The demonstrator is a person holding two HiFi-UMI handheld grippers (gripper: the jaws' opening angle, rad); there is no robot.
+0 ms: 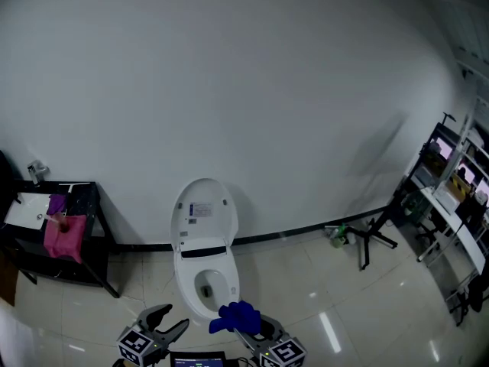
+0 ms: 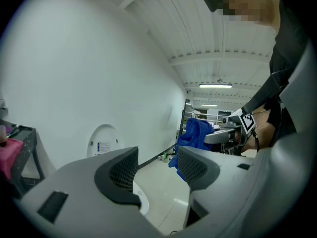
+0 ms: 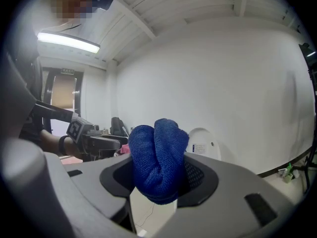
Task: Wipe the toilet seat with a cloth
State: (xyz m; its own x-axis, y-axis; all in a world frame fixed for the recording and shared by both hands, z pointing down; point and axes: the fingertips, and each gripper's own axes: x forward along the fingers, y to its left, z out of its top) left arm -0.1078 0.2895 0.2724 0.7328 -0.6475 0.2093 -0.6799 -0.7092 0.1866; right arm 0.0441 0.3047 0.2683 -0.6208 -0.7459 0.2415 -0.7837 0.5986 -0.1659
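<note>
A white toilet [image 1: 205, 277] stands against the wall with its lid [image 1: 203, 209] raised and its seat [image 1: 183, 276] down. My right gripper [image 1: 243, 323] hovers near the bowl's front rim, shut on a bunched blue cloth [image 1: 237, 316]; the blue cloth [image 3: 158, 158] fills the space between its jaws in the right gripper view. My left gripper [image 1: 164, 326] is open and empty, just left of the bowl's front. In the left gripper view the lid [image 2: 103, 140] shows past the left gripper [image 2: 156, 168], and the blue cloth [image 2: 195, 135] hangs at the right.
A dark stand [image 1: 84, 239] at the left holds a white sink [image 1: 27, 209] and pink and purple cloths [image 1: 63, 234]. A tripod [image 1: 370, 238] and a green bottle [image 1: 337, 238] lie by the wall at right. Shelving [image 1: 451, 205] lines the far right. Glossy tile floor [image 1: 336, 297] surrounds the toilet.
</note>
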